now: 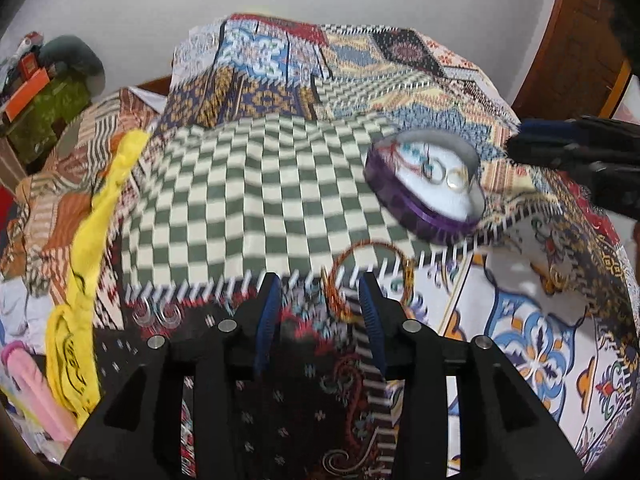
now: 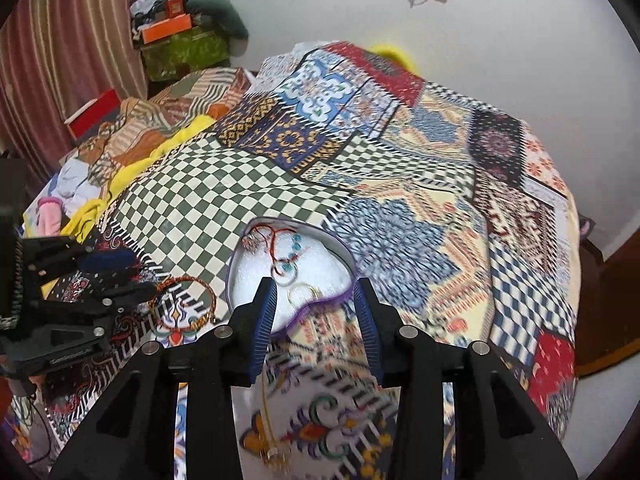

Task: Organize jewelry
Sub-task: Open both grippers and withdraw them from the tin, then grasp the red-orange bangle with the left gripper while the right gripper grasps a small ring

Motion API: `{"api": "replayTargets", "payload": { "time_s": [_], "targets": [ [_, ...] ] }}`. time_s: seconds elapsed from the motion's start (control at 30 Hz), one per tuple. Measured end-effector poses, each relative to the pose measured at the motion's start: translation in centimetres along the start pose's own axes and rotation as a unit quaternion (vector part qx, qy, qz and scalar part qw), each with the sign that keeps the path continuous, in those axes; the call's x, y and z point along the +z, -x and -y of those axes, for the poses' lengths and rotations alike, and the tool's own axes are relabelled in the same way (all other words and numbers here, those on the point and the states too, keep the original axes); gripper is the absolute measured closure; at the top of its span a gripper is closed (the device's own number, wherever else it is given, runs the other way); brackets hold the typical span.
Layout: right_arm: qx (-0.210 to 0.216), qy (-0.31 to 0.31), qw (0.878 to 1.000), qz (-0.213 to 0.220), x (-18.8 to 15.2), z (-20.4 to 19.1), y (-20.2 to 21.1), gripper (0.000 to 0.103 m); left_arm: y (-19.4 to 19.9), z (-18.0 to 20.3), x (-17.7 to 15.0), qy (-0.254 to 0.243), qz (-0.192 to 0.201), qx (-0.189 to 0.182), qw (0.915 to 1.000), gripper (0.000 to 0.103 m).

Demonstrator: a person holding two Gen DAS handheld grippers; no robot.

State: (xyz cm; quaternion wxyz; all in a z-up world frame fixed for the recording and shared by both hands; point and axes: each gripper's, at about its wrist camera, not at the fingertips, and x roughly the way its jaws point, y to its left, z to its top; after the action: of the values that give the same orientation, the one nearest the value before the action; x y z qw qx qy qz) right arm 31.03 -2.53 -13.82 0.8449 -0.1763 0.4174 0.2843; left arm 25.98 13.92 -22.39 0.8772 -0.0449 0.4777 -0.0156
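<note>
On the bed's patchwork quilt (image 2: pixel 400 216) sits a purple-rimmed, heart-shaped jewelry box (image 2: pixel 256 284) with a white lining, holding a red cord necklace (image 2: pixel 276 240) with turquoise beads and a few rings (image 2: pixel 304 294). The right gripper (image 2: pixel 316 304) hangs just before the box's near edge, jaws spread wide and grasping nothing. The left gripper (image 1: pixel 320 300), jaws likewise released, hovers over a beaded orange bangle (image 1: pixel 372 276) lying on the quilt beside the box.

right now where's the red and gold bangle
The bangle lies on the quilt just ahead of the left gripper, beside the purple box.
</note>
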Motion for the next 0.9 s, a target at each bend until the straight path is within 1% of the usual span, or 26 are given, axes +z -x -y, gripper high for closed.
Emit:
{"api": "replayTargets", "payload": {
  "time_s": [0.07, 0.1, 0.23, 0.3, 0.37, 0.4, 0.43, 0.47, 0.63, 0.73, 0.9],
  "targets": [
    [-0.007, -0.007, 1.000, 0.007, -0.7, 0.1, 0.7, 0.066, -0.6, -0.1, -0.7, 0.012, -0.011, -0.008, 0.9998, 0.063],
    [-0.009, -0.012, 1.000, 0.009, -1.2, 0.2, 1.1, 0.066, -0.9, 0.0, -0.9, 0.014, -0.013, -0.006, 0.9998, 0.063],
    [-0.012, -0.034, 0.999, 0.007, -3.1, 0.9, 2.0, 0.066, -1.1, 0.8, -1.3, 0.008, -0.006, 0.017, 0.9998, 0.063],
    [-0.014, -0.040, 0.999, 0.003, -3.7, 1.1, 2.2, 0.066, -1.4, 1.0, -1.4, 0.006, -0.005, 0.032, 0.9995, 0.068],
    [-0.020, -0.040, 0.999, 0.001, -4.4, 1.1, 2.4, 0.066, -1.8, 1.1, -1.5, 0.001, -0.003, 0.055, 0.9985, 0.082],
    [-0.023, -0.039, 0.999, -0.001, -4.8, 1.1, 2.5, 0.066, -1.8, 1.2, -1.6, 0.000, -0.001, 0.062, 0.9981, 0.085],
    [-0.023, -0.039, 0.999, -0.004, -5.2, 1.1, 2.5, 0.066, -1.8, 1.2, -1.7, -0.001, 0.001, 0.064, 0.9979, 0.089],
    [-0.024, -0.038, 0.999, -0.006, -5.5, 1.1, 2.6, 0.066, -1.7, 1.1, -1.8, 0.000, 0.001, 0.063, 0.9980, 0.096],
    [-0.010, -0.037, 0.999, -0.019, -7.4, 0.8, 3.1, 0.066, -0.5, 1.0, -2.8, 0.003, 0.001, 0.051, 0.9987, 0.097],
    [-0.003, -0.027, 0.999, -0.024, -8.2, 0.1, 3.1, 0.066, 0.9, 1.2, -3.6, 0.008, 0.005, 0.033, 0.9994, 0.098],
    [0.004, -0.007, 0.999, -0.033, -8.3, -1.0, 2.6, 0.066, 2.9, 1.9, -4.7, 0.008, 0.017, 0.015, 0.9997, 0.099]
  ]
}}
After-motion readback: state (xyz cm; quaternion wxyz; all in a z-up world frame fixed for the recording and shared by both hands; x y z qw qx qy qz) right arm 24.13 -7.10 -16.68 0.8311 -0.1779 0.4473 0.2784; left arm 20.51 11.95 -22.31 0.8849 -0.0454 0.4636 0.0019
